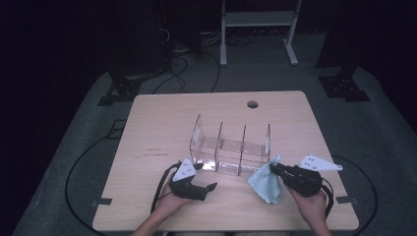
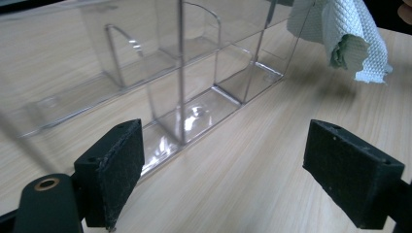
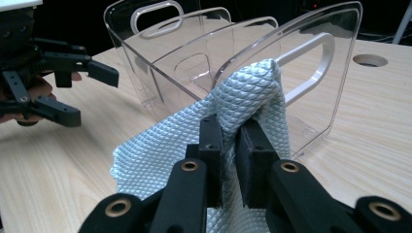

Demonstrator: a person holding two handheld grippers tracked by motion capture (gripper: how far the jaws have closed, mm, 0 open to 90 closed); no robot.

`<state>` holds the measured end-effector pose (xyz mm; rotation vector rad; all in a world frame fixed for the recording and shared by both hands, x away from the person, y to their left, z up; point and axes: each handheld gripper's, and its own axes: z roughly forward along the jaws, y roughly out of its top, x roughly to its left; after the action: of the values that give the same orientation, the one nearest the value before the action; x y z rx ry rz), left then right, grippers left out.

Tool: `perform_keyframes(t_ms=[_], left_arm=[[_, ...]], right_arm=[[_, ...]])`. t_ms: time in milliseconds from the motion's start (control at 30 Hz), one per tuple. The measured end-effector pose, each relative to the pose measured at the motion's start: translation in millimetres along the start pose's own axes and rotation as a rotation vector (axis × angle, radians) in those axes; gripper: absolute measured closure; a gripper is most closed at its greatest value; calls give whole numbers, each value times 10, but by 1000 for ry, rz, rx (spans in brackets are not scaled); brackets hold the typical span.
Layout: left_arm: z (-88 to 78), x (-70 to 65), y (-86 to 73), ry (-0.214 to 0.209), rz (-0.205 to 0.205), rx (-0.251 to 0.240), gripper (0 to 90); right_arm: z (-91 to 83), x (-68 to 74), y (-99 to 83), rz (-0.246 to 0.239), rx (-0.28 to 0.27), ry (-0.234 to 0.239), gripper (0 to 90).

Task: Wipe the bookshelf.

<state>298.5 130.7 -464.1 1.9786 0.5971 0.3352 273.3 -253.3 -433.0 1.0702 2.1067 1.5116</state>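
Observation:
A clear plastic organizer [image 1: 230, 146] with several upright dividers stands on the wooden table [image 1: 157, 128]. My left gripper [image 1: 206, 177] is open at its near left corner, and nothing lies between its pads [image 2: 115, 167]; the organizer [image 2: 194, 92] is just ahead of them. My right gripper [image 1: 273, 170] is shut on a light blue textured cloth [image 1: 266, 183], which hangs at the organizer's near right corner. In the right gripper view the cloth [image 3: 243, 99] is pinched in my right gripper [image 3: 229, 145] and rests against the organizer's end wall [image 3: 311, 63]. The left gripper [image 3: 87, 94] shows farther off, and the cloth [image 2: 347, 34] hangs at upper right.
A round cable hole [image 1: 253, 104] sits near the table's far edge. Cables [image 1: 182, 69] and a white stand's legs [image 1: 258, 34] are on the floor beyond the table. Bare tabletop lies left of the organizer and along the front edge.

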Motion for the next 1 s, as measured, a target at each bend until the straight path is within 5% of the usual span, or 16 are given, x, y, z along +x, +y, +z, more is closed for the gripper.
perform_keyframes(t_ms=[367, 767, 1000], left_arm=[[-264, 340, 24, 49, -19, -60, 105], [-78, 674, 207, 12, 3, -124, 87], [32, 733, 271, -13, 7, -161, 90]], right_arm=[[-28, 77, 48, -24, -18, -4, 814], [-28, 121, 64, -25, -21, -6, 814], [-20, 105, 69, -23, -23, -3, 814]])
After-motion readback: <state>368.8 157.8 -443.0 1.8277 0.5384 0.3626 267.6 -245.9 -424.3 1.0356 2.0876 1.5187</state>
